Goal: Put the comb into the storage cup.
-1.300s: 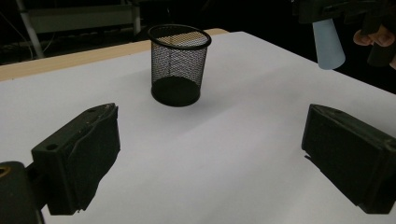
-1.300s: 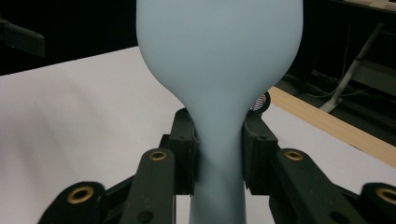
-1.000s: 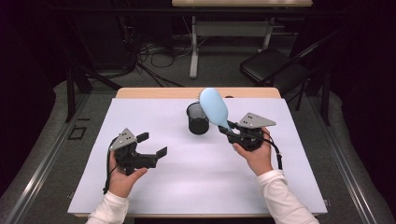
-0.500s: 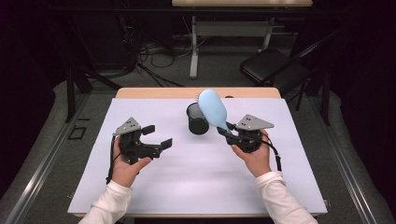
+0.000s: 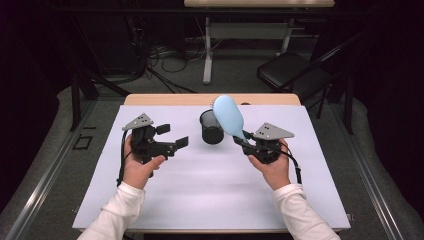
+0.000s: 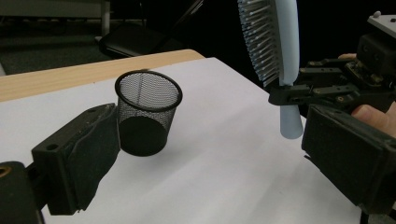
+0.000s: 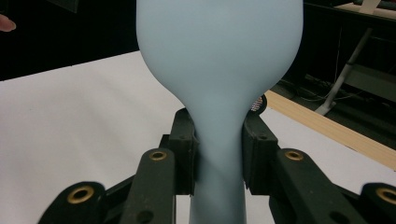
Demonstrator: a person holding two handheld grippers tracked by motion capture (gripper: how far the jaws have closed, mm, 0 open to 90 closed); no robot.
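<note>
A light blue hairbrush (image 5: 229, 116) stands tilted over the table, head up, with my right gripper (image 5: 241, 141) shut on its handle. In the right gripper view both pads press the narrow neck of the hairbrush (image 7: 219, 56). A black mesh cup (image 5: 211, 127) stands upright on the white sheet (image 5: 210, 190), just left of the brush. My left gripper (image 5: 172, 136) is open and holds nothing, left of the cup and pointing at it. In the left gripper view the cup (image 6: 147, 112) sits between my wide jaws, and the brush (image 6: 280, 42) shows its bristles at upper right.
The wooden table edge (image 5: 210, 99) runs behind the sheet. A black chair (image 5: 290, 70) and a desk leg (image 5: 207, 55) with cables stand on the floor beyond. Metal rails flank the table on both sides.
My left gripper has risen and moved farther from the person, toward the cup. The right gripper and the brush have stayed put.
</note>
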